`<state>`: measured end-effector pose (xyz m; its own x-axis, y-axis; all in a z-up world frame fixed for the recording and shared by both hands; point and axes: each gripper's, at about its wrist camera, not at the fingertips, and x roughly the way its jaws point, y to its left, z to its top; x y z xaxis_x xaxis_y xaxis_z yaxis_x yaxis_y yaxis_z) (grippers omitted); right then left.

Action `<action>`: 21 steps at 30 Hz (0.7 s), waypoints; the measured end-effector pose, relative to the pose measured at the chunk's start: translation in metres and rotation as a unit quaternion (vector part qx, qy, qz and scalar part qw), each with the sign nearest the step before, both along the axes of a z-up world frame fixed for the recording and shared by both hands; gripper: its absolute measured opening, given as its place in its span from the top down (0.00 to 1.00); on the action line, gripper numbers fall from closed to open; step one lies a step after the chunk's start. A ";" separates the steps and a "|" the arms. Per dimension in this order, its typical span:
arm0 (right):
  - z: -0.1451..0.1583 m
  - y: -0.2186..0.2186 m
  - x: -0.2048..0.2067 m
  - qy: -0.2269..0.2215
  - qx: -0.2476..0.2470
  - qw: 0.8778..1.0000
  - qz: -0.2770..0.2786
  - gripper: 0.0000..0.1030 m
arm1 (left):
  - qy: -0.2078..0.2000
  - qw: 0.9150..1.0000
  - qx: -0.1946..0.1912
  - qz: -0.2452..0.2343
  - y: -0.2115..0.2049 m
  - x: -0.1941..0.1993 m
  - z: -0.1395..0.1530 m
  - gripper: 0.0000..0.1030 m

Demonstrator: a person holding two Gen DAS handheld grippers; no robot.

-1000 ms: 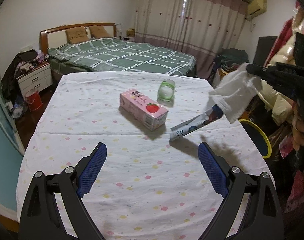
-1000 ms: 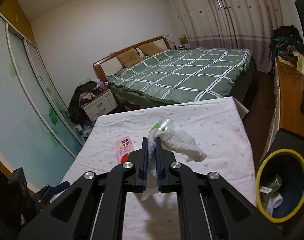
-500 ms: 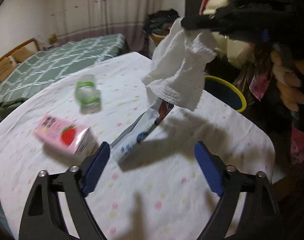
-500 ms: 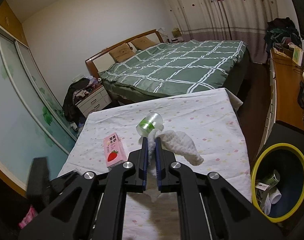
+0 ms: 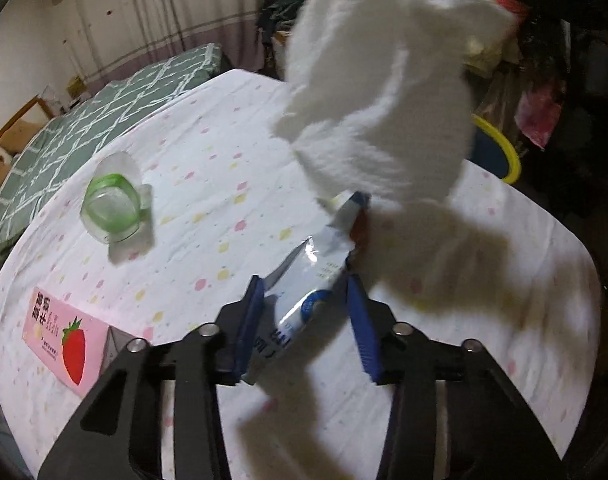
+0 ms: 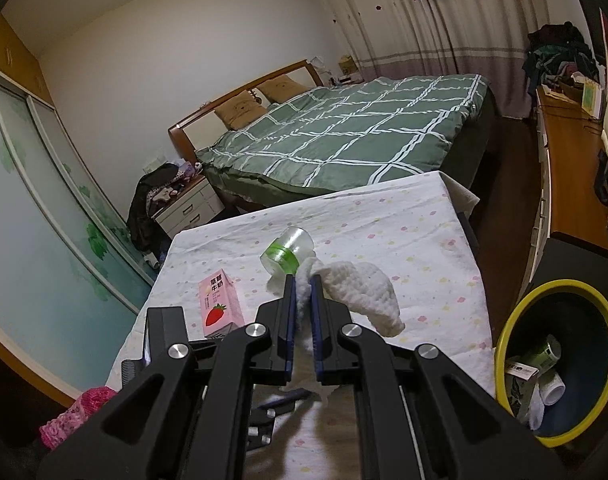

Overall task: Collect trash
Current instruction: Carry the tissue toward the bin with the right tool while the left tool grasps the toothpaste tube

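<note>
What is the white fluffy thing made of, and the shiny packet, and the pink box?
White fluffy thing: looks like soft paper towel or cloth, dimpled and matte. Shiny packet: probably plastic or foil film, since it glints and creases. Pink box: likely coated cardboard, with sharp folded edges and a printed strawberry.

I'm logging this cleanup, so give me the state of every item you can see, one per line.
left gripper: jaws closing around the wrapper, not yet pressing it
silver-blue wrapper: lying flat on the table
right gripper: shut on the white tissue
white tissue: held up, crumpled
clear cup: tipped on its side
strawberry milk carton: lying flat
yellow-rimmed bin: open, partly filled
</note>
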<state>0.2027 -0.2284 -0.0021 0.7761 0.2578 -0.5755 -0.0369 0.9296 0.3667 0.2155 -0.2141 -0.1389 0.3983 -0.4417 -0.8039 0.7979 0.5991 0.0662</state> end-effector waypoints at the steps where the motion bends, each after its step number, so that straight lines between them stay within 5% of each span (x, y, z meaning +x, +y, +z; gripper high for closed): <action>1: 0.000 -0.002 -0.001 -0.001 0.000 1.000 -0.003 0.93 | 0.001 1.000 -0.002 0.003 0.001 0.001 0.001 0.65; 10: 0.013 -0.018 -0.017 -0.023 0.008 0.999 -0.022 0.93 | -0.012 1.000 -0.013 0.020 0.021 -0.019 0.012 0.80; 21: 0.032 -0.065 -0.050 -0.039 -0.022 0.995 -0.086 0.93 | -0.022 0.998 -0.033 0.052 0.043 -0.050 0.025 0.80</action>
